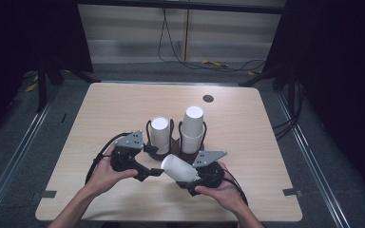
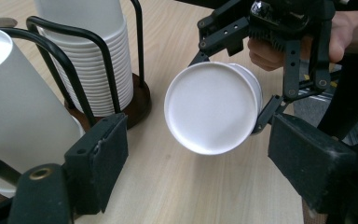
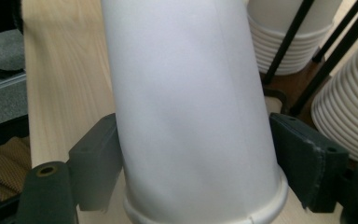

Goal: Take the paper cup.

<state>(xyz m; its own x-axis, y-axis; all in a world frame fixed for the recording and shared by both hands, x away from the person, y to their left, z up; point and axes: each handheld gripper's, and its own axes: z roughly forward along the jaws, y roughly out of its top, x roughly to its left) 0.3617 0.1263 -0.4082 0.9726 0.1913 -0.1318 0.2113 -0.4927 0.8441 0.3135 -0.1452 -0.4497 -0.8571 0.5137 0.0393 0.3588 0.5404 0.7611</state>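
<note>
1. Right now the right claw (image 1: 190,176) squeezes a white paper cup (image 1: 177,168) near its rim, tipped sideways, its bottom facing the left claw (image 2: 200,172).
2. Left claw is open and holds nothing; the cup sits just ahead of it.
3. Squeezing too hard could squash the thin cup.
4. Swinging it could bump the cup stacks (image 1: 191,129) in their wire holders (image 1: 171,128) just beyond both claws.

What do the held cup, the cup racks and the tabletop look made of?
Cup: likely paper, matte white, with a side seam and rolled rim. Racks: thin black rods, probably coated metal, on dark brown bases, maybe wood. Tabletop: pale wood-grain, possibly laminate.
</note>
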